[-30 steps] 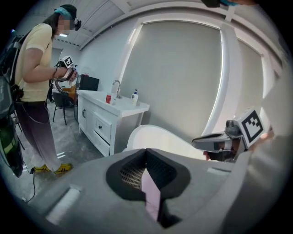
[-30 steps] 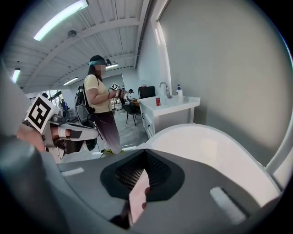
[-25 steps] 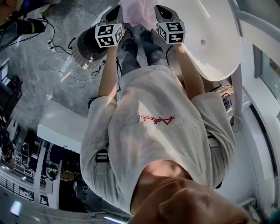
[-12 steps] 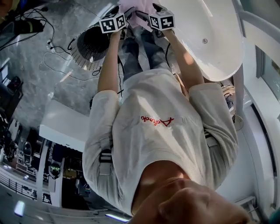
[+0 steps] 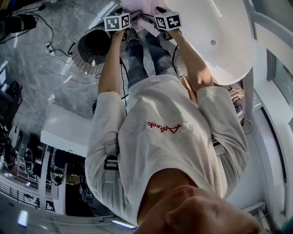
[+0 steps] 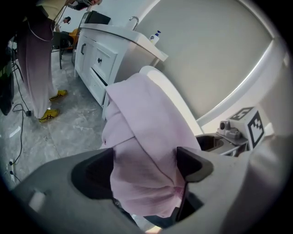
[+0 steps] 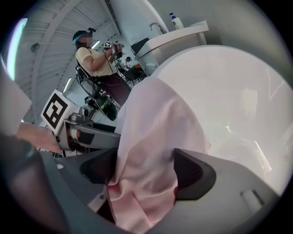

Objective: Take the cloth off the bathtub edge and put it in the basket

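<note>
A pale pink cloth (image 5: 137, 6) hangs over the rim of the white bathtub (image 5: 215, 36). In the left gripper view the cloth (image 6: 146, 132) drapes down the tub's edge and fills the gap of my left gripper (image 6: 144, 167). Its jaws have just been opening and stand wide. My right gripper (image 7: 144, 171) has also just opened, and the cloth (image 7: 155, 123) lies between its jaws. In the head view both grippers, left (image 5: 127, 13) and right (image 5: 152, 13), point at the cloth side by side. A dark round basket (image 5: 91, 48) stands on the floor left of the tub.
Cables (image 5: 55, 59) trail over the grey marble floor near the basket. A white vanity with a sink (image 6: 119, 41) stands beyond the tub. A garment (image 6: 39, 59) hangs at the left above yellow shoes (image 6: 50, 112). Another person (image 7: 96, 59) sits behind.
Both grippers have moved towards the top of the head view, closer together, down onto the cloth. Their jaws have opened around it.
</note>
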### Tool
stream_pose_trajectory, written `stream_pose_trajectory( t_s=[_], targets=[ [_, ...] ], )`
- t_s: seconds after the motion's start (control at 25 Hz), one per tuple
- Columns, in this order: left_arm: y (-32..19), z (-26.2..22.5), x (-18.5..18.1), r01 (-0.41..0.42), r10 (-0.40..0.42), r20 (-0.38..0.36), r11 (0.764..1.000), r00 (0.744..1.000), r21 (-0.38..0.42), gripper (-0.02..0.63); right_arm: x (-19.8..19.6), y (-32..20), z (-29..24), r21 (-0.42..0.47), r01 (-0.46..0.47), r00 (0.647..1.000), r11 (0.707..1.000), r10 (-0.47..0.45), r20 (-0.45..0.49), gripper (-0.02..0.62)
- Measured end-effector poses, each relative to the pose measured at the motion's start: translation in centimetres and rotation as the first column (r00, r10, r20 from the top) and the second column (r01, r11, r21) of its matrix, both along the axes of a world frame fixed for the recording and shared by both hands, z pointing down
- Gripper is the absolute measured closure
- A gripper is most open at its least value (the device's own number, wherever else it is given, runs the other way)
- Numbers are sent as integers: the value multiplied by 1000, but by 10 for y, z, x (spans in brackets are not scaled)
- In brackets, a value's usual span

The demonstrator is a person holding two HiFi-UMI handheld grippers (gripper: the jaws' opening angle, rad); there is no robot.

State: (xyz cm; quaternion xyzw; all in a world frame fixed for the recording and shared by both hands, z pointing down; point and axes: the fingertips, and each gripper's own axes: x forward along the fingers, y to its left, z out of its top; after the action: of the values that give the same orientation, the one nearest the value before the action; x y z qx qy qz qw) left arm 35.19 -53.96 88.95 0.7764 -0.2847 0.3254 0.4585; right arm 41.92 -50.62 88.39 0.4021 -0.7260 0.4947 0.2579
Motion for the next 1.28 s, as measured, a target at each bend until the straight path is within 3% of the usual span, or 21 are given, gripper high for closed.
stream_pose_trajectory(
  t_s=[0.24, 0.32, 0.4, 0.56, 0.96, 1.12, 1.28],
  targets=[
    [6, -3, 19, -5, 0, -106, 999, 994, -44, 320, -11, 1, -5, 23, 24, 999, 999, -25, 43, 358],
    [7, -5, 21, -11, 7, -116, 999, 993, -33, 362, -16, 0, -11, 43, 43, 998, 998, -44, 39, 503],
    [9, -8, 19, -25, 24, -106, 1000, 994, -6, 404, -22, 0, -16, 63, 68, 997, 996, -70, 23, 557],
    [15, -22, 12, -61, 68, -128, 997, 989, 56, 525, -35, 1, -24, 93, 104, 994, 990, -107, 34, 569],
    [9, -87, 30, -68, 112, -206, 975, 972, 211, 549, -27, -12, -91, 250, 48, 993, 967, -72, 88, 572],
    [-8, -139, 38, -31, 114, -250, 950, 961, 312, 551, -23, -29, -144, 369, 2, 993, 930, -46, 112, 572],
    [-33, -202, 46, -17, 152, -274, 898, 950, 439, 551, -15, -52, -205, 497, -34, 991, 867, -33, 126, 572]
  ],
)
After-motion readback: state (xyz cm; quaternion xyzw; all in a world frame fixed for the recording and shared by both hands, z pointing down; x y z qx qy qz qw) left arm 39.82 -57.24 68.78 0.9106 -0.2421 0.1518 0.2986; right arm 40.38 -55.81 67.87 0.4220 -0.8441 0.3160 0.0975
